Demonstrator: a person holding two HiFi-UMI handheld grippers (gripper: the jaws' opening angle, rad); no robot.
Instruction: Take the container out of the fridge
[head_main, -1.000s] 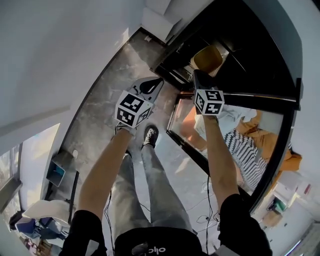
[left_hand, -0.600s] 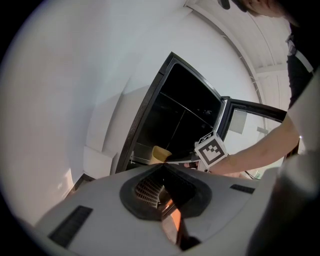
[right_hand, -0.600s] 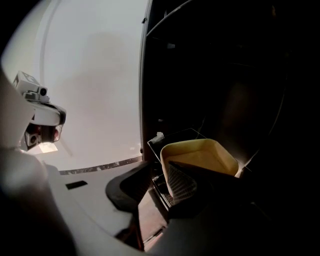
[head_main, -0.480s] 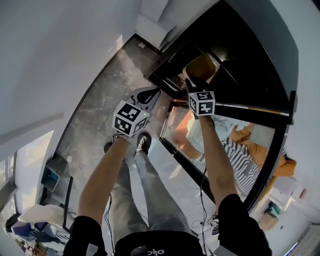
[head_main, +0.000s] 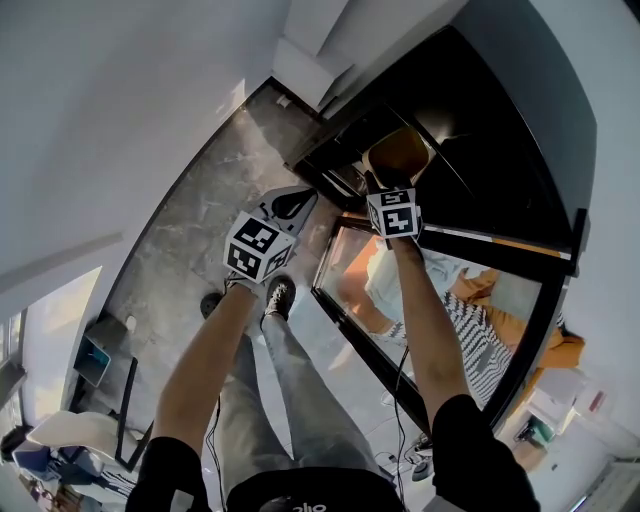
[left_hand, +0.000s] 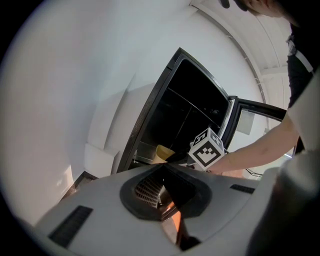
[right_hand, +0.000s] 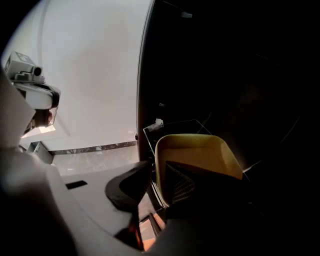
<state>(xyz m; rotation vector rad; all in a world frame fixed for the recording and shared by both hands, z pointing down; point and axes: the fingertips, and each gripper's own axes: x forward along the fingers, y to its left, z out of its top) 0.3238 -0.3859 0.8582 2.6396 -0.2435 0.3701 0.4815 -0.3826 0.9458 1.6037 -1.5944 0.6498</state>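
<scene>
A yellow container (head_main: 400, 152) (right_hand: 197, 150) sits on a low shelf inside the dark, open fridge (head_main: 490, 110). My right gripper (head_main: 374, 180) (right_hand: 157, 172) reaches into the fridge with its jaws straddling the container's near wall, one outside and one inside, closed down to about the wall's thickness. My left gripper (head_main: 291, 203) (left_hand: 162, 189) hangs shut and empty in front of the fridge, left of the right one. The left gripper view also shows the container (left_hand: 163, 152) and the right gripper's marker cube (left_hand: 207, 149).
The fridge's glass door (head_main: 450, 300) stands open below my right arm and mirrors the person. A marble-look floor (head_main: 200, 220) runs along a white wall (head_main: 110, 110). A wire shelf edge (right_hand: 172, 124) lies behind the container.
My right gripper has pushed forward onto the container's wall. The left gripper has stayed shut beside it, and the person has stepped a little closer to the fridge.
</scene>
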